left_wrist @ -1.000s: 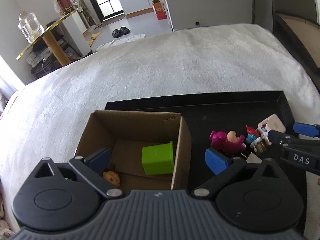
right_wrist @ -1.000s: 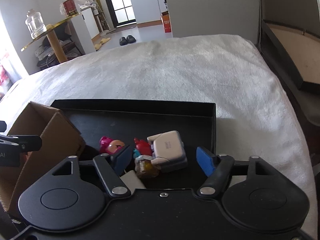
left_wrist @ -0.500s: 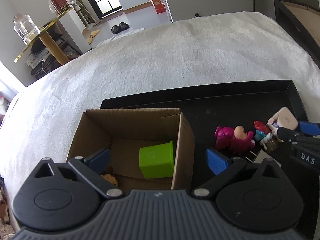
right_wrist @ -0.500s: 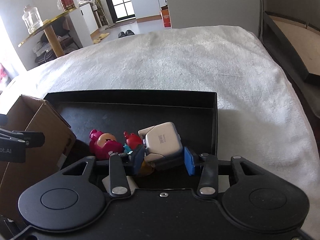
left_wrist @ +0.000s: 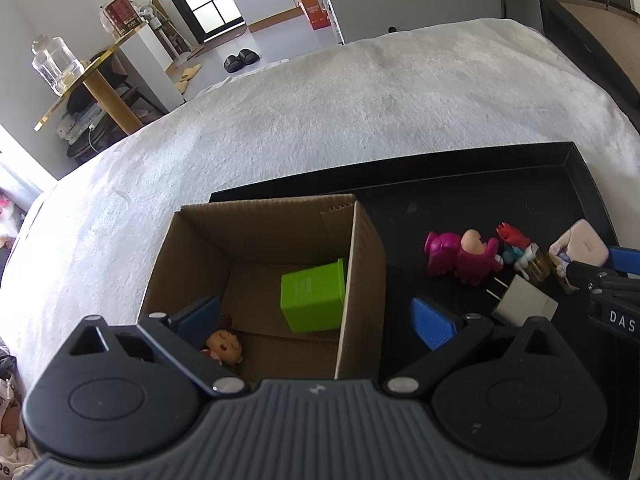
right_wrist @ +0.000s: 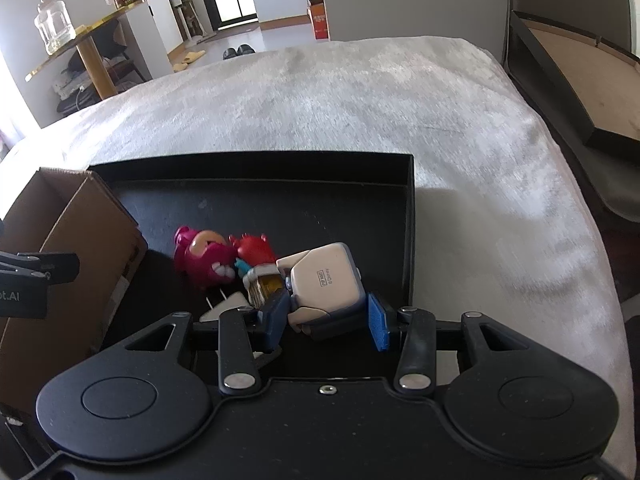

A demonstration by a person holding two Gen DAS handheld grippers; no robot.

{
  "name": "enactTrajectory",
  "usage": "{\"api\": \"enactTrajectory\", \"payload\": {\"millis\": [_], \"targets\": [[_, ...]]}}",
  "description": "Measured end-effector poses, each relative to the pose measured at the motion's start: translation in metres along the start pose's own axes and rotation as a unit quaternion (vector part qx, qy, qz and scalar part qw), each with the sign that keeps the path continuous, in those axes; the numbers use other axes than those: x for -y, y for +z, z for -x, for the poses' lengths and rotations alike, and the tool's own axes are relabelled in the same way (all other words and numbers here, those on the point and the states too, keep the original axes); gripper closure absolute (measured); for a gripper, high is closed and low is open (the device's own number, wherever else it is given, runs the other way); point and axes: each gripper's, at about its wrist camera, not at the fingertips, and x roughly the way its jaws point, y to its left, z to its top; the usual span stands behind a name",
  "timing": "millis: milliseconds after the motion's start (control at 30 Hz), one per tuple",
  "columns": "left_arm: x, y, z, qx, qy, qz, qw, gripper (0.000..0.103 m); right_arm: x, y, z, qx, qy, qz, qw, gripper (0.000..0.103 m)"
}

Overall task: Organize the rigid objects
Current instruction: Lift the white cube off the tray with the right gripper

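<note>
The beige cube toy (right_wrist: 325, 280) is being clamped by the right gripper (right_wrist: 328, 316), whose jaws have just closed. The left gripper (left_wrist: 316, 320) is being held wide over the cardboard box (left_wrist: 364, 240).

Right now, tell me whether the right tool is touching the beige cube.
Touching. The right wrist view shows the right tool with both blue pads pressed against the sides of the beige cube, no gap on either side, above the black tray.

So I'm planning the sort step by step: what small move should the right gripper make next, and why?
Probably lift straight up. The right gripper has just closed on the beige cube, both pads against its sides, while it sits in the black tray touching the small figure. Raising it clears that clutter before heading to the cardboard box.
</note>
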Motion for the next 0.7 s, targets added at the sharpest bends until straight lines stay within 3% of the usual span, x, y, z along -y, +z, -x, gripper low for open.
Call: {"api": "enactTrajectory", "payload": {"millis": [700], "targets": [[-0.002, -0.004, -0.003, -0.005, 0.001, 0.008, 1.0000, 0.002, -0.001, -0.001, -0.018, 0.034, -0.014, 0.030, 0.999, 0.055]]}}
